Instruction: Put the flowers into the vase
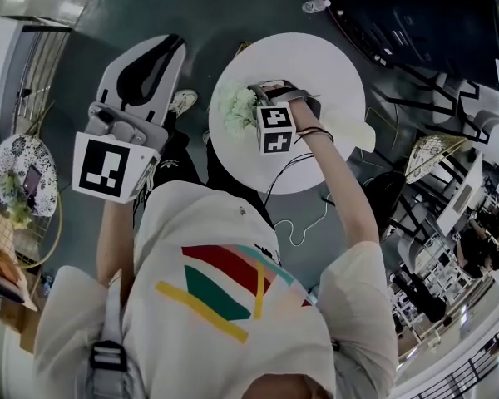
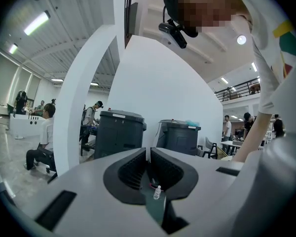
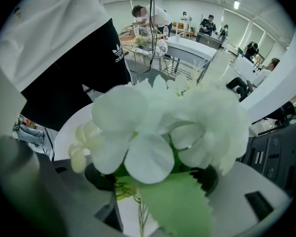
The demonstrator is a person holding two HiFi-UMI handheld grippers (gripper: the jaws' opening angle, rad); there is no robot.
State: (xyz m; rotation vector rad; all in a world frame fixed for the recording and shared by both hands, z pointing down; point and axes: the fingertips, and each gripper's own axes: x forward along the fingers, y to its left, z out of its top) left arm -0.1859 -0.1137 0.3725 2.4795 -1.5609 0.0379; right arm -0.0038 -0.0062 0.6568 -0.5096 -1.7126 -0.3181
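Note:
White artificial flowers (image 1: 239, 106) with green leaves sit at the left part of a round white table (image 1: 333, 65). My right gripper (image 1: 270, 94) points steeply down over them. In the right gripper view the blooms (image 3: 158, 122) and a toothed leaf (image 3: 180, 206) fill the space between the jaws. The thin stems (image 3: 139, 214) run down the middle with bare table showing beside them, so the right gripper (image 3: 153, 181) stands open around the bunch. My left gripper (image 1: 162, 52) is held off the table at the left, shut and empty (image 2: 148, 154). I see no vase.
Dark floor surrounds the table, with a clear bottle (image 1: 314, 5) beyond it and a white cable (image 1: 303, 223) near my legs. Chairs and tables crowd the right side (image 1: 449, 165). A small patterned table (image 1: 21, 169) stands at the left. Two dark bins (image 2: 121, 132) and several people show ahead.

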